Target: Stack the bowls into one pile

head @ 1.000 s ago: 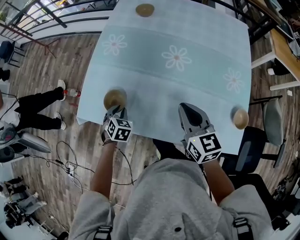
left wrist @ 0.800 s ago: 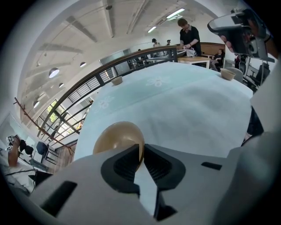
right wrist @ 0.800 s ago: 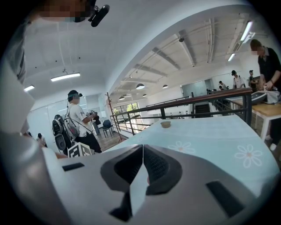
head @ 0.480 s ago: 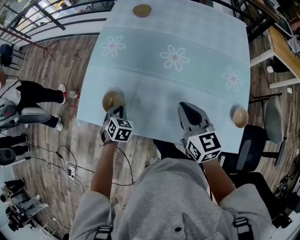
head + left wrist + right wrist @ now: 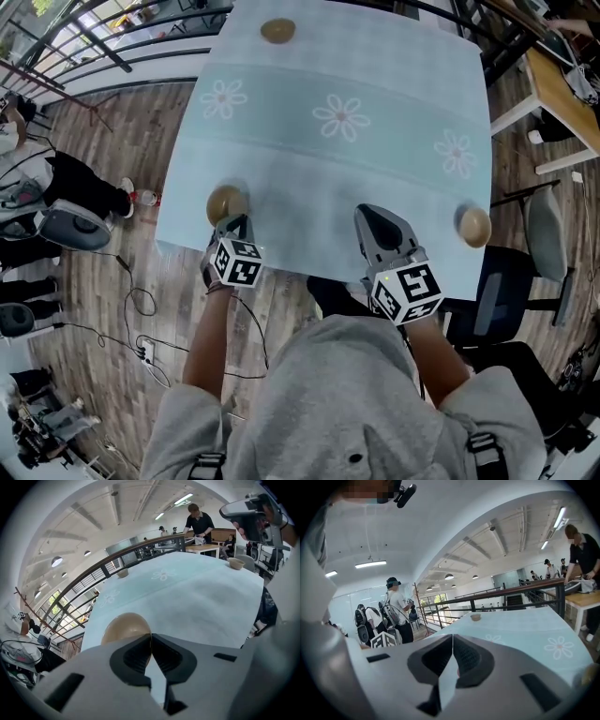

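Three tan bowls sit on the light blue flowered tablecloth. The near left bowl has my left gripper at its near rim. Its jaws have just been closing, and they now pinch that rim. Another bowl stands at the far edge. The third bowl rests at the table's right edge. My right gripper hovers over the near edge, shut, with nothing between its jaws.
A dark chair stands beside the table's right edge. A wooden desk is further right. A railing runs along the far left. People and cables are on the wood floor at left.
Both grippers stay where they were. The left one is still at the near left bowl. The people on the floor at left have shifted.
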A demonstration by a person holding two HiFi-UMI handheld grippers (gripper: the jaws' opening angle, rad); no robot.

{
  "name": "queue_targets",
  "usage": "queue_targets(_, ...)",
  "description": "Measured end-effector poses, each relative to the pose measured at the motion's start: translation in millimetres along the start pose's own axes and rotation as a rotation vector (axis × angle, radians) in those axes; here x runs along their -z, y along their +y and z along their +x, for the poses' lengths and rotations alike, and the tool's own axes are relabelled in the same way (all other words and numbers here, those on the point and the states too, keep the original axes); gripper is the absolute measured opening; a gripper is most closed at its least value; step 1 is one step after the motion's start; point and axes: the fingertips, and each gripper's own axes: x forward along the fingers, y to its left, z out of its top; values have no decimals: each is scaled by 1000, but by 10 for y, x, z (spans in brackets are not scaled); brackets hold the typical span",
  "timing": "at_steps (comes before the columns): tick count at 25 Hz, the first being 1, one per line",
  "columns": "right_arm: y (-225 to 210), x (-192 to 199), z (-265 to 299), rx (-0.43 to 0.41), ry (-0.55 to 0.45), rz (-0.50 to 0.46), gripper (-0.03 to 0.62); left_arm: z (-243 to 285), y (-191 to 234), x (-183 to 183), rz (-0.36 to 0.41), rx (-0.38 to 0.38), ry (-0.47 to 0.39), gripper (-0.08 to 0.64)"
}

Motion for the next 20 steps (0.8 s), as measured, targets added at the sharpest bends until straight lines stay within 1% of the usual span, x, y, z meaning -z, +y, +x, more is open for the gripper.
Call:
queue_targets(6, 31, -43, -295, 19, -38, -2, 28, -210, -77, -105, 26, -11, -29, 26)
queue_targets(12, 93, -65, -734, 54, -77, -9, 28, -504, -286, -171, 54, -4, -66, 26)
queue_targets(16, 121, -32, -1151, 94, -96, -23, 28, -714, -574, -201, 55, 22, -104, 26)
queue_targets(20, 66, 116, -1598, 147, -92, -31, 28, -822, -974, -258, 87, 51, -139, 26)
